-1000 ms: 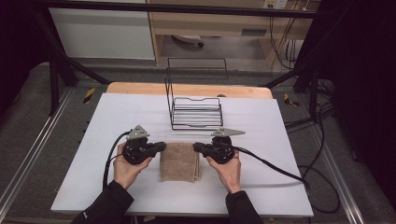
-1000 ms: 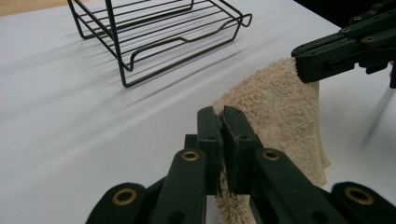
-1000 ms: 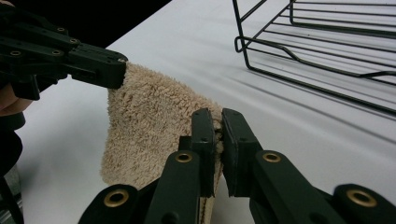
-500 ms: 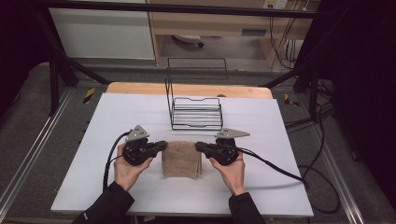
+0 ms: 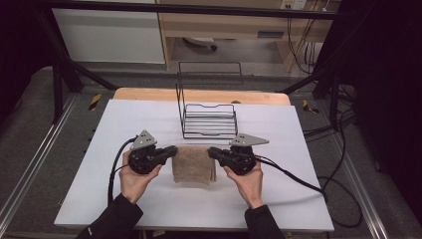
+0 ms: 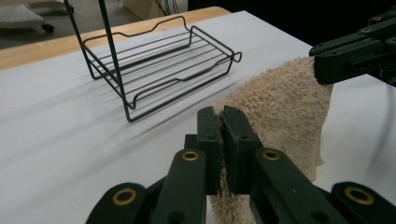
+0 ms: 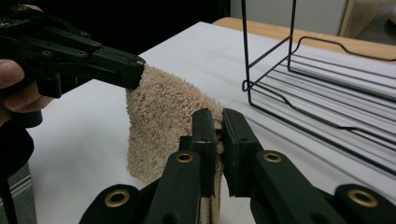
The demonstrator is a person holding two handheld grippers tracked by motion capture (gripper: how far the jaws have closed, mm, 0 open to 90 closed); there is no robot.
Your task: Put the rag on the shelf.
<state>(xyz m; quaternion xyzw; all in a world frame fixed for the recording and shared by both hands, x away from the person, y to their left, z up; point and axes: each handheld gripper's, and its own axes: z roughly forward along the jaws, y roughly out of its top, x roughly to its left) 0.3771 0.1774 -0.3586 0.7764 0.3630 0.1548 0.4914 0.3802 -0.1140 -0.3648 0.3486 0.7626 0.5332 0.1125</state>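
Observation:
A folded beige towel (image 5: 193, 163) hangs between my two grippers over the white table (image 5: 124, 124). My left gripper (image 5: 172, 149) is shut on the towel's left top corner; in the left gripper view its jaws pinch the towel (image 6: 280, 107) at the gripper's (image 6: 222, 116) tips. At the right top corner my right gripper (image 5: 211, 151) is shut on the cloth too, and the right gripper view shows the towel (image 7: 163, 116) clamped in this gripper (image 7: 218, 119). The towel's top edge is lifted and its lower part drapes down toward the table.
A black wire rack (image 5: 208, 118) with a tall back frame stands just behind the towel, near the table's middle. A wooden strip (image 5: 149, 94) runs along the far edge. Black cables (image 5: 298, 181) trail from both grippers across the table.
Both grippers have lifted the towel's top edge a little off the table, the right hand rising more. The towel now hangs shorter in the high view.

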